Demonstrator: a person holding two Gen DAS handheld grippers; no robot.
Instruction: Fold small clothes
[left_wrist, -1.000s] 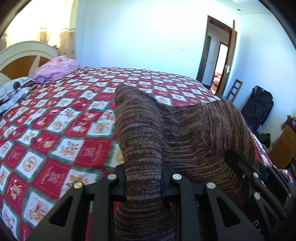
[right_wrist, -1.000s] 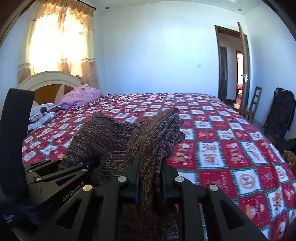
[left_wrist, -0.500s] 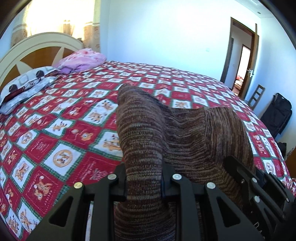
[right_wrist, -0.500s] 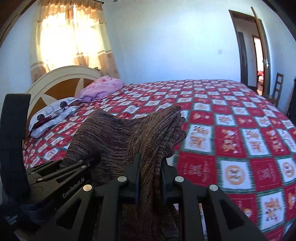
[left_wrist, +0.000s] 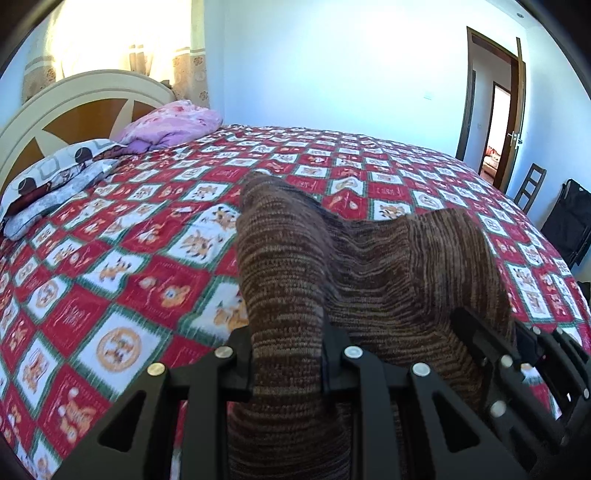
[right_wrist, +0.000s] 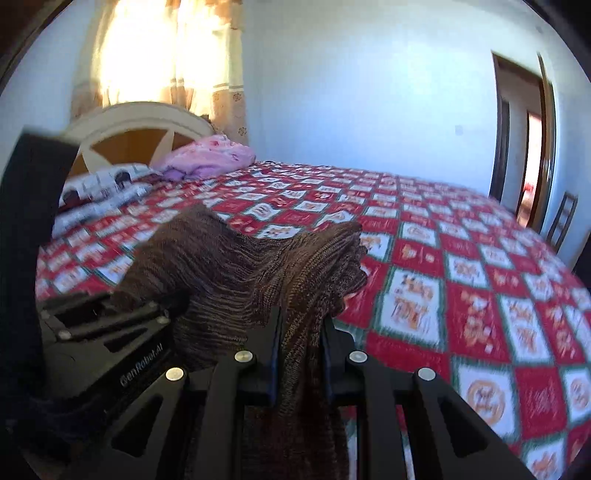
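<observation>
A brown striped knit garment (left_wrist: 369, 273) hangs stretched between both grippers above the bed. My left gripper (left_wrist: 287, 354) is shut on one bunched edge of it, and the cloth drapes over and down past the fingers. My right gripper (right_wrist: 299, 354) is shut on the other edge of the garment (right_wrist: 236, 269). The right gripper also shows at the lower right of the left wrist view (left_wrist: 517, 369), and the left gripper shows at the lower left of the right wrist view (right_wrist: 110, 332). Both hold the garment off the bedspread.
A bed with a red, white and green checked bedspread (left_wrist: 129, 258) fills the views. A pink folded blanket (left_wrist: 173, 122) and patterned pillows (left_wrist: 55, 177) lie by the headboard (left_wrist: 74, 107). An open door (left_wrist: 495, 107), a wooden chair (left_wrist: 532, 188) and a black bag (left_wrist: 569, 218) stand at right.
Both grippers have swung left towards the headboard with the garment still held between them; the headboard and pillows have come further into view. The grips have not changed.
</observation>
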